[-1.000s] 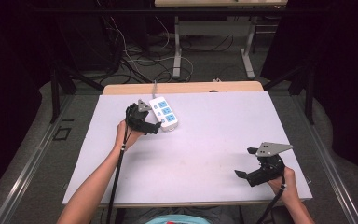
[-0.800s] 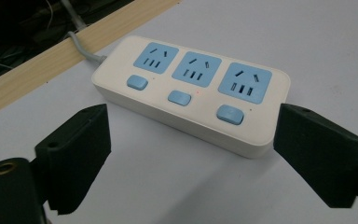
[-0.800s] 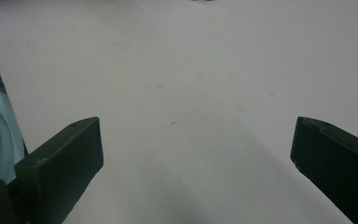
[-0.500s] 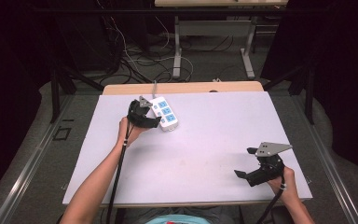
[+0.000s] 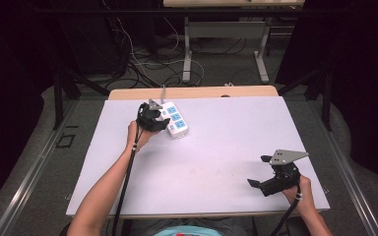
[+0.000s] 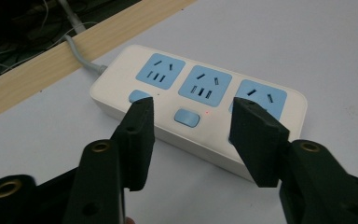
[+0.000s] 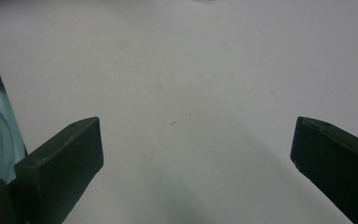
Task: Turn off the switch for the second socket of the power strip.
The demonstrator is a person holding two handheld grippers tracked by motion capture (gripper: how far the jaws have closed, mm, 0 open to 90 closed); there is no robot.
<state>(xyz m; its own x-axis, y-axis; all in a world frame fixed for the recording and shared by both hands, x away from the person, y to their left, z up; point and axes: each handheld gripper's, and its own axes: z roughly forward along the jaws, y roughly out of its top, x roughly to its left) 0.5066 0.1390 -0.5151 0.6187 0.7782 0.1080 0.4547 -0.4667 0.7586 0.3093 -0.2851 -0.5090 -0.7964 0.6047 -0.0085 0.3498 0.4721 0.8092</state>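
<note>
Covering a wooden table (image 5: 128, 93), white sheet (image 5: 216, 147) (dark room, cables (image 5: 142, 64)).

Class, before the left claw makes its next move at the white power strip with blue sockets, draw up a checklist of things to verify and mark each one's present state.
1. Left claw lined up over the white power strip with blue sockets: ok.
2. Jaws have just been closing, tips astride the middle blue switch: ok.
3. Pads pressing on the strip: cannot tell.
4. Strip lying flat on the white tabletop: ok.
5. Grey cord trailing off the far edge, away from the jaws: ok.
6. Right claw open and well apart from the strip: ok.
</note>
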